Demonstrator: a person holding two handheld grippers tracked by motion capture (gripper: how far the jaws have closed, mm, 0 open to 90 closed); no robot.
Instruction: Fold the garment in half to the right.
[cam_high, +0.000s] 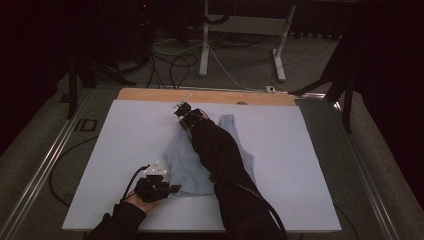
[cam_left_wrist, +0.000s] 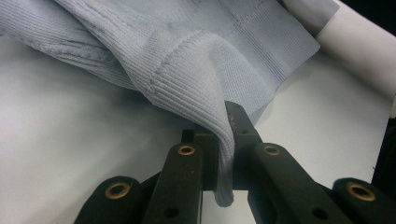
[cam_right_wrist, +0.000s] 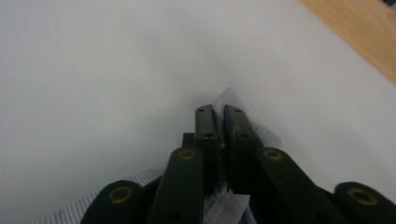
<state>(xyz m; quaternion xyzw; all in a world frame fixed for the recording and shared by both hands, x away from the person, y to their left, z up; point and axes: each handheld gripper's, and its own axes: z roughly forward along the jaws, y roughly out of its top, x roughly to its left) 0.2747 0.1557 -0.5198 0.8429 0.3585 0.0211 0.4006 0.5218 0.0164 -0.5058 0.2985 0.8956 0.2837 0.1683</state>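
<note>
black jaws of the left tongs (cam_left_wrist: 224, 154) rise from the bottom of the left gripper view, closed on a ribbed hem fold of a pale blue knitted sweater (cam_left_wrist: 196, 56); the cloth hangs pinched between them and a small end pokes out below. in the high view the left tongs (cam_high: 167, 186) sit at the near left edge of the sweater (cam_high: 187, 165), held in the person's left hand (cam_high: 145, 200).

the sweater lies spread near the middle of the white sheet (cam_high: 300, 165) covering the table (cam_high: 150, 94), whose wooden far edge shows bare. the person's right arm, in a dark sleeve (cam_high: 225, 160), reaches across the garment to its far end, where the right tongs (cam_high: 186, 114) rest low over the cloth. in the right gripper view the right tongs (cam_right_wrist: 219, 116) are drawn nearly together on a thin bit of the sweater's (cam_right_wrist: 233, 105) fabric, which shows beyond the tips and below the jaws, against the white sheet (cam_right_wrist: 93, 70).
</note>
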